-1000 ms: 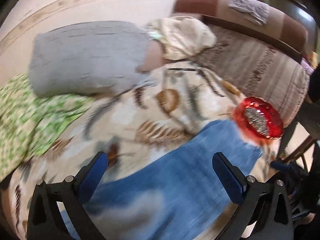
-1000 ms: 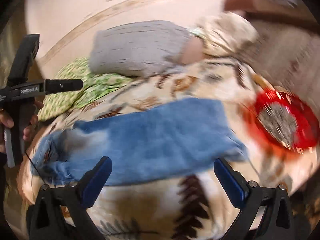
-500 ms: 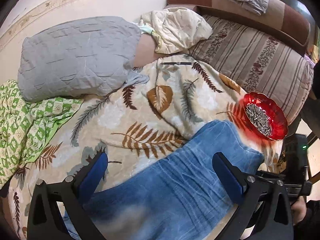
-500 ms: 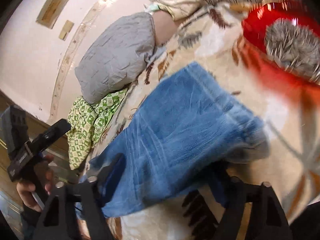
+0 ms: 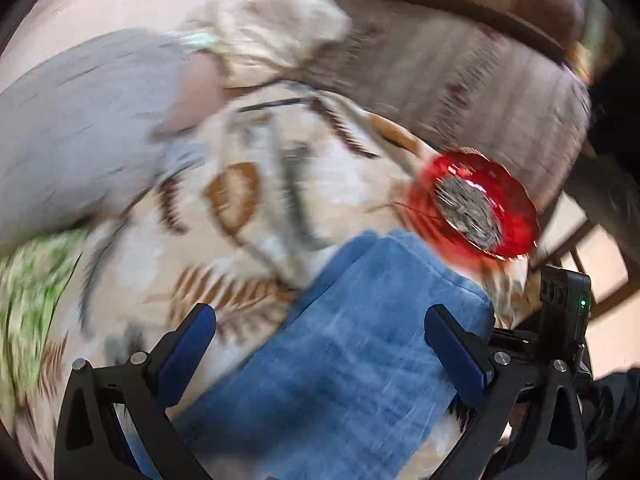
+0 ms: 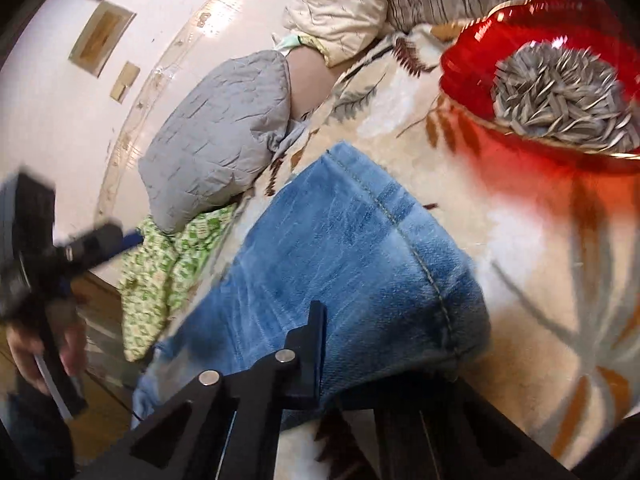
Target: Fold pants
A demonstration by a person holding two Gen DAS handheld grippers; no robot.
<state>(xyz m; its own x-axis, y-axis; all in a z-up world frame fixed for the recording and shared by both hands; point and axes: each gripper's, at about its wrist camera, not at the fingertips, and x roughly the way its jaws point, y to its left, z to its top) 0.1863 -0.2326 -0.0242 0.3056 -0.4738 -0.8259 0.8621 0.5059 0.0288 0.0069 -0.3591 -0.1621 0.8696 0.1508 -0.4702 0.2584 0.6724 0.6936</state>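
Both grippers are matte black frames with silver screw heads (image 5: 138,357) and blue-padded fingers (image 5: 188,344).

The red bowl (image 6: 540,80) of seeds sits on the blanket (image 6: 520,248) just beside the jeans' (image 6: 340,264) hem, narrowing the way in from that side. A grey pillow (image 6: 220,140) and green cloth (image 6: 160,272) crowd the far edge. Between pillow and bowl the blanket lies bare. A striped cushion (image 5: 460,80) walls the back.
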